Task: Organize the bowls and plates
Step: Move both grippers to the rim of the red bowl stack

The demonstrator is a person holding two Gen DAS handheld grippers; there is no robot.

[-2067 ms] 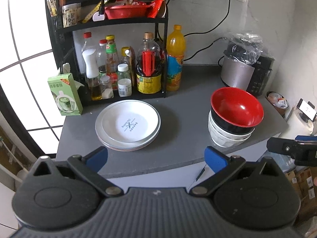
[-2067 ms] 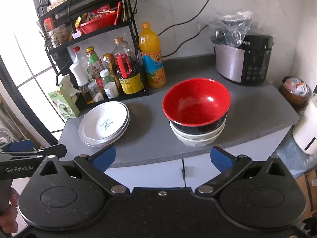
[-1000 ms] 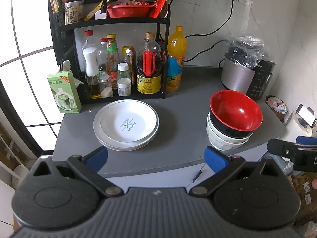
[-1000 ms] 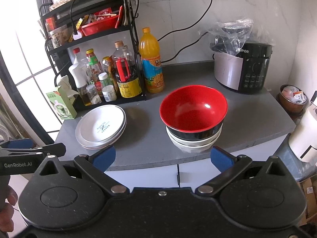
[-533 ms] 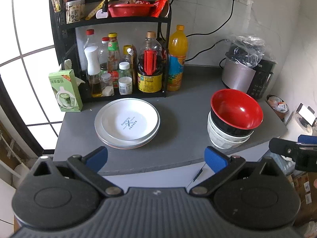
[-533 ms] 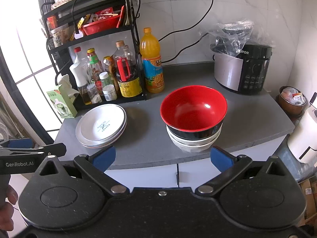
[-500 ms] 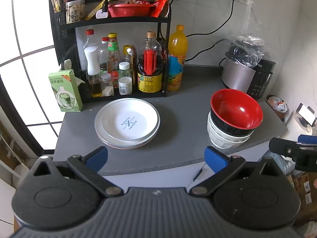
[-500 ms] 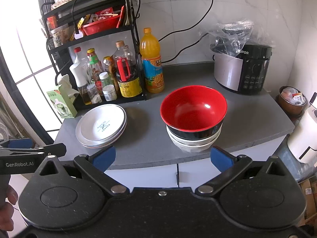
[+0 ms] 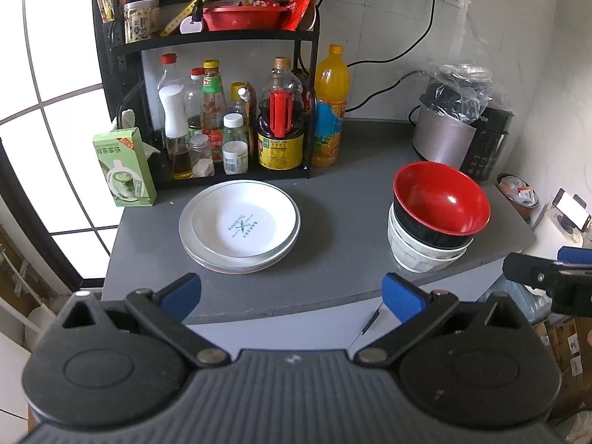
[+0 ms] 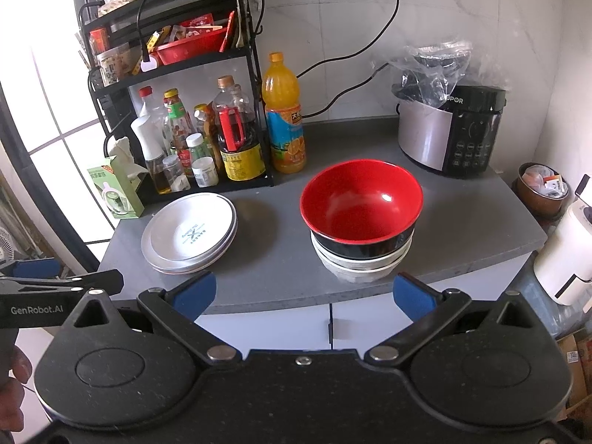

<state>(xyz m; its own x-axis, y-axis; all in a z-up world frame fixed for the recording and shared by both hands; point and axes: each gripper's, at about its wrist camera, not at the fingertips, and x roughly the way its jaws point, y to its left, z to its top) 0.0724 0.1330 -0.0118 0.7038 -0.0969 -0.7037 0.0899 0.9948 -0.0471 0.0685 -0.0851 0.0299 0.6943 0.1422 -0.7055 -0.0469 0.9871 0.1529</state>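
Observation:
A stack of white plates (image 9: 239,225) (image 10: 190,237) lies on the left part of the grey counter (image 9: 333,222). To the right stands a stack of bowls with a red-and-black bowl (image 9: 440,203) (image 10: 360,209) on top of white bowls (image 9: 418,255) (image 10: 355,266). My left gripper (image 9: 292,294) is open and empty, held back from the counter's front edge between the two stacks. My right gripper (image 10: 303,294) is also open and empty, in front of the bowls. Each view catches the other gripper at its side edge.
A black rack (image 9: 222,37) with sauce bottles and a red basket stands at the back left, an orange juice bottle (image 9: 331,111) beside it. A green tissue box (image 9: 124,166) sits left of the plates. A rice cooker (image 10: 451,129) fills the back right corner. White cabinet doors are below the counter.
Both grippers have drawn back a little from the counter over two seconds. In the last half second nothing visibly moved. Plates and bowls stay where they were.

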